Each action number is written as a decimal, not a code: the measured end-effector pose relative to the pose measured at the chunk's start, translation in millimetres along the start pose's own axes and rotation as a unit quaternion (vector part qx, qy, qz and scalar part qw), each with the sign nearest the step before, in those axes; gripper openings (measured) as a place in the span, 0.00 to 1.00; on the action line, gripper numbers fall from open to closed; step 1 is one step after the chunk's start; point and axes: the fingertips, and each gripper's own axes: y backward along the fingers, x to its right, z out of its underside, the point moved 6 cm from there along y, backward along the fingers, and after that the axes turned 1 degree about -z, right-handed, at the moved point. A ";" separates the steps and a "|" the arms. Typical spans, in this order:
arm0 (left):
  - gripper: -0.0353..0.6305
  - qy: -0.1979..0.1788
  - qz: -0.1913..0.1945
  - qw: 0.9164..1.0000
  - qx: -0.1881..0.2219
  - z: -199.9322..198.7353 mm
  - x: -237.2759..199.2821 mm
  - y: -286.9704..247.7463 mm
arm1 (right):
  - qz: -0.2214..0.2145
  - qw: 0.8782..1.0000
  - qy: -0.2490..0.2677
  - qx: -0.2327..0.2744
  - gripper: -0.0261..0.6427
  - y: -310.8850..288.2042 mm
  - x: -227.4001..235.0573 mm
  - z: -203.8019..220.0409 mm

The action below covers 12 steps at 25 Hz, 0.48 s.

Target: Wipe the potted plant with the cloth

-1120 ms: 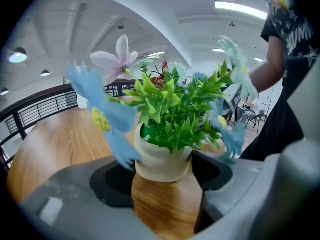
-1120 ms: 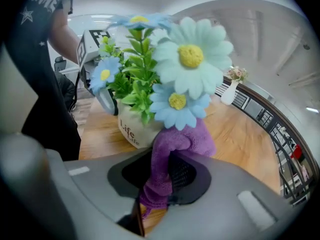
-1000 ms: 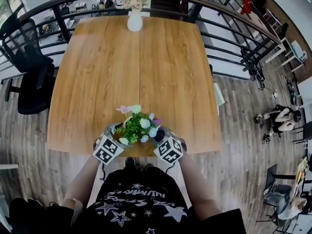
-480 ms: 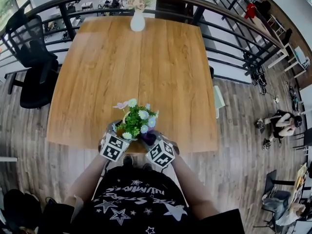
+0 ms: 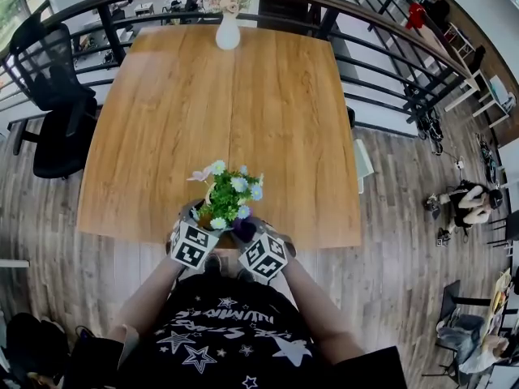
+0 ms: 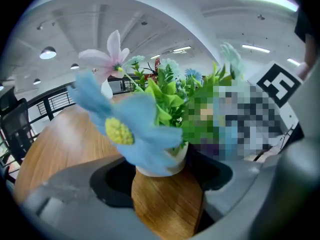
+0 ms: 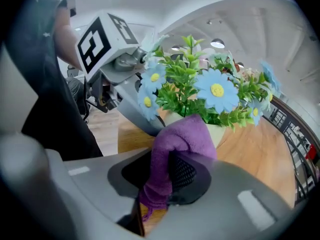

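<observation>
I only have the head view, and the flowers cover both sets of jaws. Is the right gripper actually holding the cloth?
Observer: Yes. In the right gripper view, the right gripper is clamped on a purple cloth, which is bunched between its jaws.
Operator: Is the cloth on the plant?
Observer: Its bunched top appears to press against the side of the white pot, just under the blue flowers.
Operator: And the left gripper?
Observer: In the left gripper view, the left gripper has the same pot between its jaws. There is a dark pad against each side, so it looks gripped.
</observation>
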 end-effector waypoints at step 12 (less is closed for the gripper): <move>0.60 -0.032 0.046 0.998 -0.004 5.9 17.5 0.8 | 0.050 0.996 -0.067 -0.002 0.17 6.1 28.8 11.2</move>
